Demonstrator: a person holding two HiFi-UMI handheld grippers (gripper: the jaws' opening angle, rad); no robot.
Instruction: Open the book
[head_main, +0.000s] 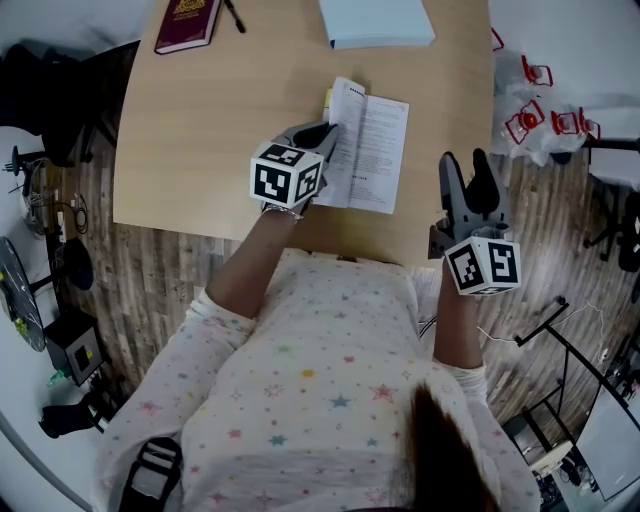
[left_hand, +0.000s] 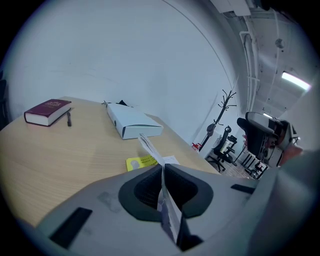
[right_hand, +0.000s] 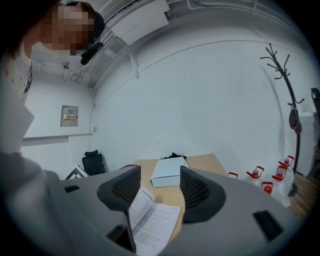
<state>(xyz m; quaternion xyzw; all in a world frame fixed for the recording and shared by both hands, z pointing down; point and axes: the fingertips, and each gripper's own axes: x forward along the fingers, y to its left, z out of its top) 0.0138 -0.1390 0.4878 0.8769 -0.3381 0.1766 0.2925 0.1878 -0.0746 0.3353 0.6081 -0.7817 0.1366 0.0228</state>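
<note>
Grippers (head_main: 322, 132) (head_main: 466, 165) x2, open book (head_main: 368, 145) x1, maroon book (head_main: 187, 25) x1

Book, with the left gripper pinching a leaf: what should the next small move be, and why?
Probably swing the leaf left and down until it lies flat. The left gripper is shut on it and it stands on edge, while the right page of the book lies flat on the table. The right gripper is open and empty.
</note>
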